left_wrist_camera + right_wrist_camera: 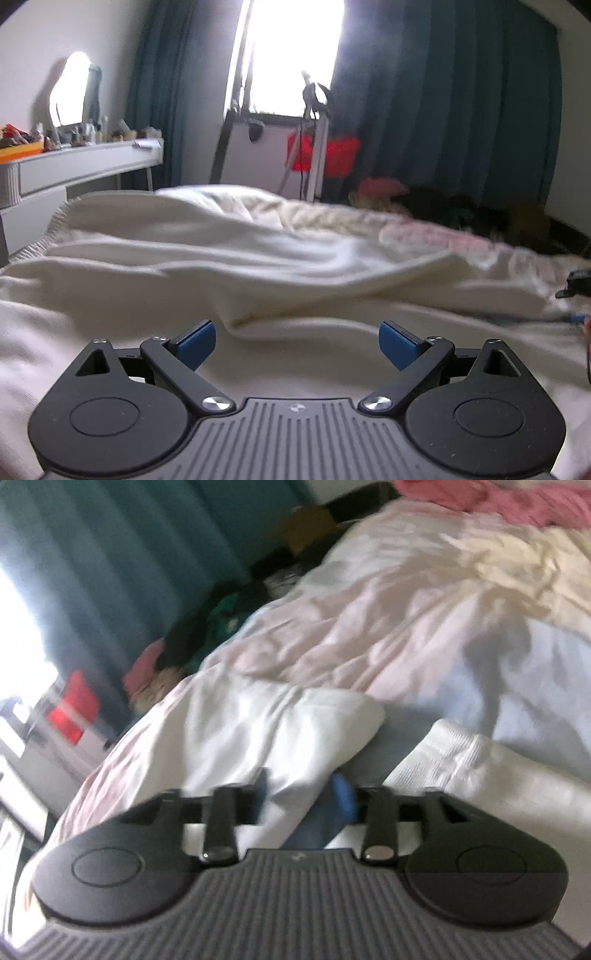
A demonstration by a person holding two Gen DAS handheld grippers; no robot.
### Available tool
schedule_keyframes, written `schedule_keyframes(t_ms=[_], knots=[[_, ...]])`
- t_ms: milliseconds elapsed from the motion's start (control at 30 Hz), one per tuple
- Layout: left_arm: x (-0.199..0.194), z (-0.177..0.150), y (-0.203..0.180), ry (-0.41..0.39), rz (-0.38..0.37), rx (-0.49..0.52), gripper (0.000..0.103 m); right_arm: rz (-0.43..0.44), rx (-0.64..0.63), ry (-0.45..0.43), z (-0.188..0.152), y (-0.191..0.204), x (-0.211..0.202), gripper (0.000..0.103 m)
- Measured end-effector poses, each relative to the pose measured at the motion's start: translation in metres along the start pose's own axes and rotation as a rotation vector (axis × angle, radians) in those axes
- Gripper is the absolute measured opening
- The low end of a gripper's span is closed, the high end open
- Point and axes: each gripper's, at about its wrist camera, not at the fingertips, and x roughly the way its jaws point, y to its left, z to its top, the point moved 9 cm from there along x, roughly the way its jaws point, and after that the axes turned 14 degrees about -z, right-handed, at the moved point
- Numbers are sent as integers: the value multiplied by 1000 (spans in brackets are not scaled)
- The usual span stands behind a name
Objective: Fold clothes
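A cream-white knit garment [258, 258] lies rumpled across the bed. My left gripper [297, 345] is open just above it, with its blue pads wide apart and nothing between them. In the right wrist view the same white garment [258, 731] rises between the fingers of my right gripper [303, 797]. The jaws stand partly closed with a fold of the cloth between the blue pads [343, 797]. A ribbed cuff or hem [454, 753] lies to the right. The view is blurred by motion.
A pale pink and white bedsheet [388, 609] covers the bed. Dark, green and pink clothes [207, 635] are piled at its far edge by teal curtains [443, 110]. A white dressing table [85, 162] stands at the left, and a red item [325, 155] by the window.
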Motion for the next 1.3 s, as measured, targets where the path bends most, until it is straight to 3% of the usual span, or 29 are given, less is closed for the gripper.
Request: schedule_keyframes(t_ms=[100,333,533,800,1067,1300], knots=[[-10,10,0,-29,7,5,96,62,-90,-24,-8,12,-40,72],[-31,16,-8,-6,17,43,96,223,-304,-89,-38,47,-161,72],[-52,12,-11,14,-13,29,96,336,-384,-91,-78,53,-243,72],[-84,4,31,108,34,-72,96,325,-447,-34,-117,65,-252,72],[-133,-6,139,201,253,-323,96,277,-459,-20,-124,60,-245,72],[-156,-32,219,223,299,-828,97,196,-350,-23,-106,37,-232,72]])
